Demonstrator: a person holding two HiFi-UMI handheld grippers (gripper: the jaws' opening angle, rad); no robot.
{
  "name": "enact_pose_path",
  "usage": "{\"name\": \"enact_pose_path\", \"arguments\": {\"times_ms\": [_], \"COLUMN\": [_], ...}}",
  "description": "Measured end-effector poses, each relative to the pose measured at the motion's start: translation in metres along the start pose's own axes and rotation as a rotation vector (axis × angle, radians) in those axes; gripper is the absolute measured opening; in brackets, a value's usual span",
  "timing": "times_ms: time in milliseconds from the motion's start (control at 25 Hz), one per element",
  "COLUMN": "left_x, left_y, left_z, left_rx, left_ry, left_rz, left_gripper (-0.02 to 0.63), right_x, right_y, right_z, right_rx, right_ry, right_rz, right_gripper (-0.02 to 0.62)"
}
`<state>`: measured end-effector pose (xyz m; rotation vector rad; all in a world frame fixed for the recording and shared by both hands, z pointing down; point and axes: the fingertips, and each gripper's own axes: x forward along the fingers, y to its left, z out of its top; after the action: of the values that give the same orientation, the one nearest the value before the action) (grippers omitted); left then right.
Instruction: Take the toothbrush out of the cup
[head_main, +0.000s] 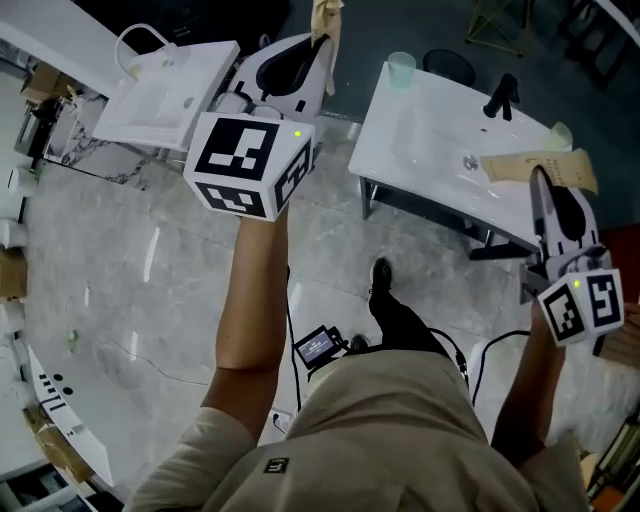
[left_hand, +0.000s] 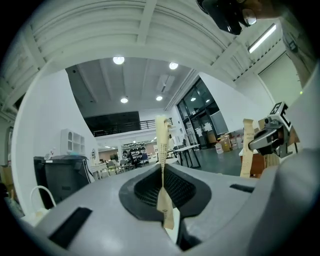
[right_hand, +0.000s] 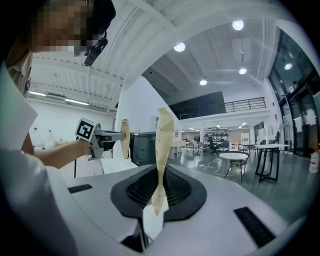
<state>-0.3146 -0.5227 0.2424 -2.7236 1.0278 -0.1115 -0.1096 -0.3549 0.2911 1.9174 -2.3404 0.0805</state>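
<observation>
Tan paper strip (left_hand: 161, 150) clamped in left gripper (head_main: 322, 42); second tan strip (right_hand: 164, 135) clamped in right gripper (head_main: 539, 174), jaws narrow.

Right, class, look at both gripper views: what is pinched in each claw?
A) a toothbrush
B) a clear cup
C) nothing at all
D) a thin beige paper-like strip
D: a beige strip stands upright, pinched in the shut left claw, and a second strip stands the same way in the right claw.
</observation>
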Motion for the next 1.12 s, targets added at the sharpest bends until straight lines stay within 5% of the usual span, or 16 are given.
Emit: {"name": "enact_pose_path", "arguments": {"times_ms": [560, 1120], "left_x": [-0.215, -0.303], "left_y": [-0.032, -0.061], "left_z": [0.037, 0.034], "left_rx": [0.001, -0.012], "left_ry": [0.013, 0.062], "left_rz": [0.101, 0.158], "left_gripper": [0.012, 0.012], "right_x": [-0.064, -0.094], "right_y": [0.119, 0.163], "right_z": [0.057, 0.063], "right_rx": [-0.1, -0.118], "right_ry": [-0.083, -0.094], "right_rz": [0.183, 0.278], "right_gripper": [0.031, 0.031]}}
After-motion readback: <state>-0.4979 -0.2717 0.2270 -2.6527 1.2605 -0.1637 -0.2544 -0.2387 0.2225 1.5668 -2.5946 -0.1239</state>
